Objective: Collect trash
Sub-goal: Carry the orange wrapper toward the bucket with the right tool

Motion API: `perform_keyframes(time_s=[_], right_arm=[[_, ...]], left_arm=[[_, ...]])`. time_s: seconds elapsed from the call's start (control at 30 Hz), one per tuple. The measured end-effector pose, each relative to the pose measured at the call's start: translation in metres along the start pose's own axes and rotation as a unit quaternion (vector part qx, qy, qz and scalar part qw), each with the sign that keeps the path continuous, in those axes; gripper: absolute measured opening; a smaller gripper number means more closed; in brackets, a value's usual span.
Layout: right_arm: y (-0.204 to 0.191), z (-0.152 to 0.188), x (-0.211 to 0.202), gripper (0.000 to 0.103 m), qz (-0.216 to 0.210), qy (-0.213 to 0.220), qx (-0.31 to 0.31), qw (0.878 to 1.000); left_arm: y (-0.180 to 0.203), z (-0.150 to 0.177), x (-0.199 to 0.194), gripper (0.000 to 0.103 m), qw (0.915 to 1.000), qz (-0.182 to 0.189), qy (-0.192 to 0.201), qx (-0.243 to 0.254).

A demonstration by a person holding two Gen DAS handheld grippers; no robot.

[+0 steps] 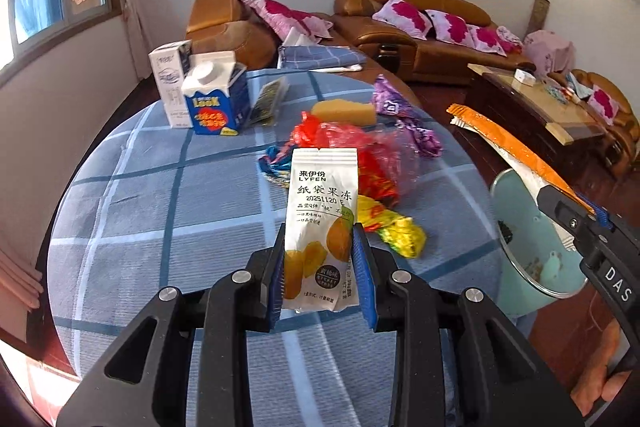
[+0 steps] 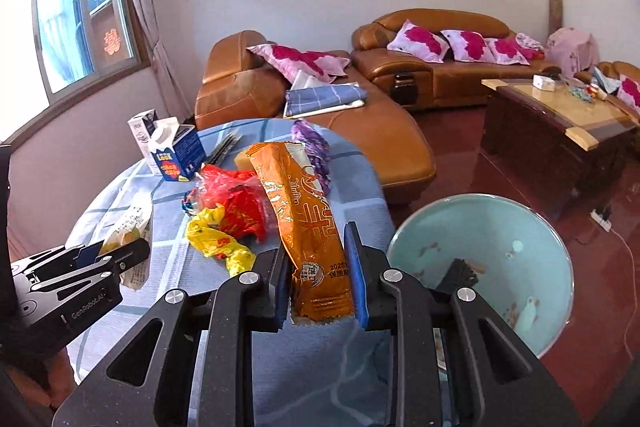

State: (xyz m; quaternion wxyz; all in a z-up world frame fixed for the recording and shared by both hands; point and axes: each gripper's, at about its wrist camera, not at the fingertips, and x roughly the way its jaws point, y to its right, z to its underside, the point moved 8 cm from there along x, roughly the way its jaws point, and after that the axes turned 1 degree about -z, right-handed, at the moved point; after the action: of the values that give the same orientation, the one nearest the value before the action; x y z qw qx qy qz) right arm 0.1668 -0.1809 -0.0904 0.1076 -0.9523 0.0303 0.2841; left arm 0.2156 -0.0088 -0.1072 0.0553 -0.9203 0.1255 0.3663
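My left gripper [image 1: 320, 263] is shut on a white jelly pouch [image 1: 322, 211], held upright above the round table. In the right wrist view my right gripper [image 2: 318, 267] is shut on a long orange wrapper [image 2: 298, 203], raised over the table edge. The left wrist view shows that orange wrapper [image 1: 516, 147] above the pale green bin [image 1: 532, 259]. The bin [image 2: 500, 227] stands on the floor right of the table, with scraps inside. On the table lie a red crumpled wrapper [image 2: 236, 207], a yellow one [image 2: 218, 241] and a purple one [image 2: 312, 151].
A blue milk carton [image 1: 216, 107] and a white carton [image 1: 170, 83] stand at the table's far left, with a yellow sponge [image 1: 344, 111] behind the wrappers. The table has a blue checked cloth [image 1: 160, 195]. Brown sofas [image 2: 432, 67] and a wooden coffee table [image 2: 560, 123] stand beyond.
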Motion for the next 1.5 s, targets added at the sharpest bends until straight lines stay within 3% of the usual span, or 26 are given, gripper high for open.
perform_keyframes(time_s=[0.87,1.5], right_arm=[[0.079,0.011,-0.029,0.026,0.076,0.023,0.037,0.996],[0.143,0.025,-0.033,0.026,0.129,0.014,0.081,0.988]], left_arm=[[0.092,-0.015,-0.011,0.03,0.9966,0.029,0.019,0.075],[0.161,-0.022,-0.007,0.03,0.9907,0.06,0.027,0.119]])
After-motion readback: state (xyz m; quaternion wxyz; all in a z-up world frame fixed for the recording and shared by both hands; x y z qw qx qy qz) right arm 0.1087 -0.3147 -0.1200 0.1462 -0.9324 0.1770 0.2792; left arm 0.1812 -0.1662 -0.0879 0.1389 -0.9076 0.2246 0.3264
